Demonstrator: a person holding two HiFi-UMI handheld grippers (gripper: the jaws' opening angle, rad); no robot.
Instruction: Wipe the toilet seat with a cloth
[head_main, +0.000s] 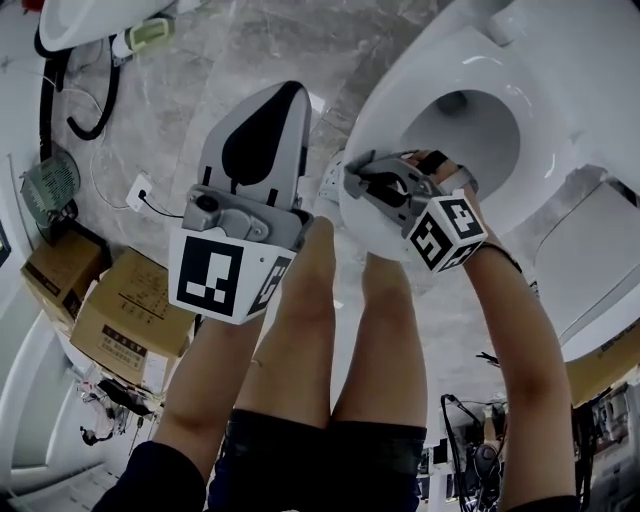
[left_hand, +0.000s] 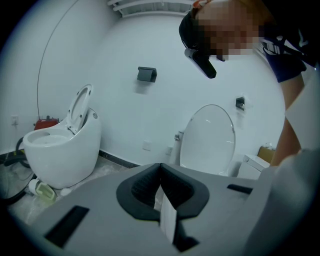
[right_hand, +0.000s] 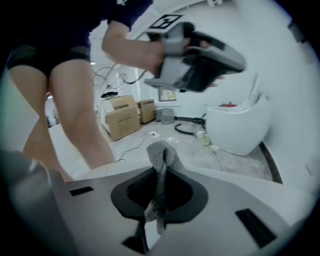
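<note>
The white toilet seat (head_main: 400, 95) fills the upper right of the head view, with its bowl opening (head_main: 470, 130) behind. My right gripper (head_main: 352, 185) hovers at the seat's near rim, shut on a grey cloth (head_main: 328, 190). In the right gripper view the cloth (right_hand: 161, 160) sticks up in a fold between the shut jaws of the right gripper (right_hand: 160, 170). My left gripper (head_main: 285, 100) is held over the floor left of the toilet, shut and holding nothing. The left gripper (left_hand: 160, 167) faces the raised toilet lid (left_hand: 207, 140) from a distance.
The person's bare legs (head_main: 330, 330) stand between the two grippers. Cardboard boxes (head_main: 130, 325) sit on the floor at the left. A second white toilet (left_hand: 60, 150) stands by the wall, with a black hose (head_main: 95, 100) and a power strip (head_main: 140, 190) nearby.
</note>
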